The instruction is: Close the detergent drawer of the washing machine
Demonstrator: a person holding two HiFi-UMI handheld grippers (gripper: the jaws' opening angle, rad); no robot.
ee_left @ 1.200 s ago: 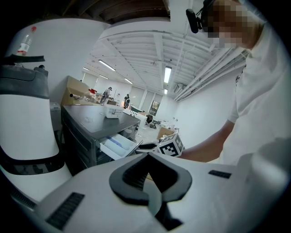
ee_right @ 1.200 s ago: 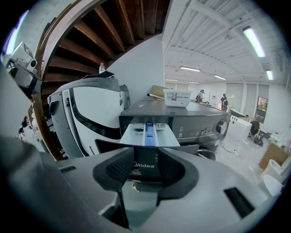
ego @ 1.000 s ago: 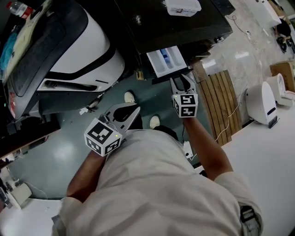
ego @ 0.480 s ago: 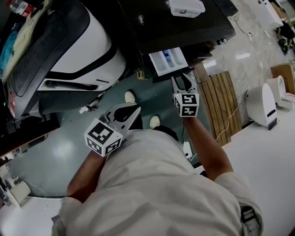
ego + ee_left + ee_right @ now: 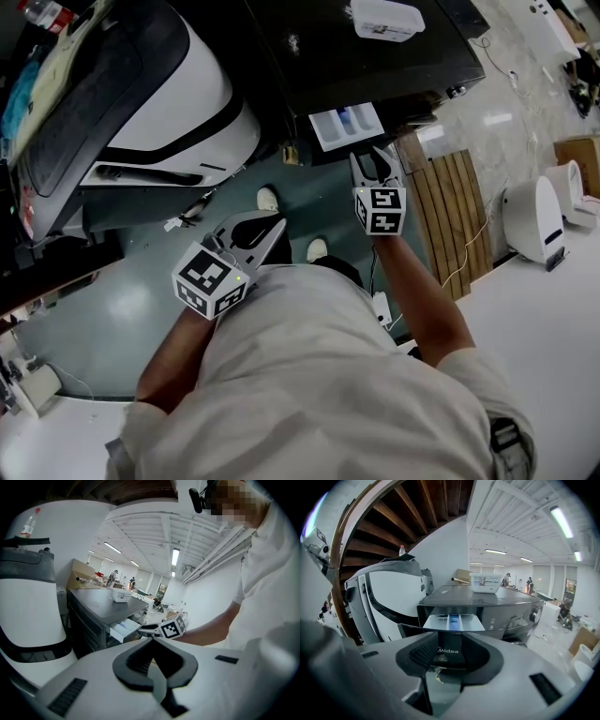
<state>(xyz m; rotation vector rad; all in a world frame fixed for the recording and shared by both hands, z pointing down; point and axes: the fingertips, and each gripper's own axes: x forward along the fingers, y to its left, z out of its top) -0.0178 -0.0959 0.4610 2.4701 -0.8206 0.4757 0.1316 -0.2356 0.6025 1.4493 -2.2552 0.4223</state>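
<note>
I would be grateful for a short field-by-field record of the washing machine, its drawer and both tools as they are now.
Washing machine: dark, with a white container on its top.
Detergent drawer: partly pulled out, white compartments and a blue insert showing.
Right tool: jaws apart, set at the drawer's dark front panel, clamping nothing.
Left tool: jaws together, empty, held back from the machine.
Task status: drawer not yet closed.
</note>
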